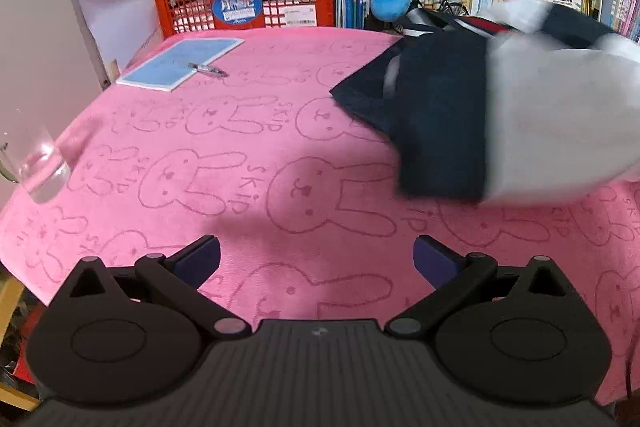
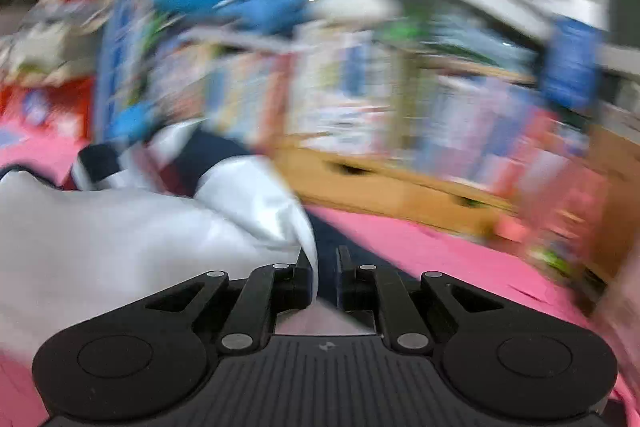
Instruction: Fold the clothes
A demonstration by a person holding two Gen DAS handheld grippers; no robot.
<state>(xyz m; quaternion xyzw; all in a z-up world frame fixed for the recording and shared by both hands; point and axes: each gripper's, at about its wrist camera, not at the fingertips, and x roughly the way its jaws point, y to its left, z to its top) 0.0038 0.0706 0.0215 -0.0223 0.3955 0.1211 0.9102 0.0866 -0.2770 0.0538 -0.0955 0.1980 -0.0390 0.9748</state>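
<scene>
1. Left wrist view: glass mug (image 1: 38,167) at left edge of pink rabbit-print towel (image 1: 240,155); left gripper (image 1: 316,259) released, nothing between the jaws.
2. Navy-and-white shirt (image 1: 500,115) lies at right on the towel.
3. Right wrist view, blurred: right gripper (image 2: 325,279) clenched on the shirt's white fabric.

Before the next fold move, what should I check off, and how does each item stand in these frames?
1. Right gripper shut on the white and navy garment: ok, fabric pinched between the jaws.
2. Left gripper free: ok, open and empty above the pink rabbit-print towel.
3. Garment lying flat: not ok, part is lifted and blurred.
4. Clear glass out of the way: ok, at the far left edge.
5. Blue notebook and pen clear of the garment: ok.
</scene>
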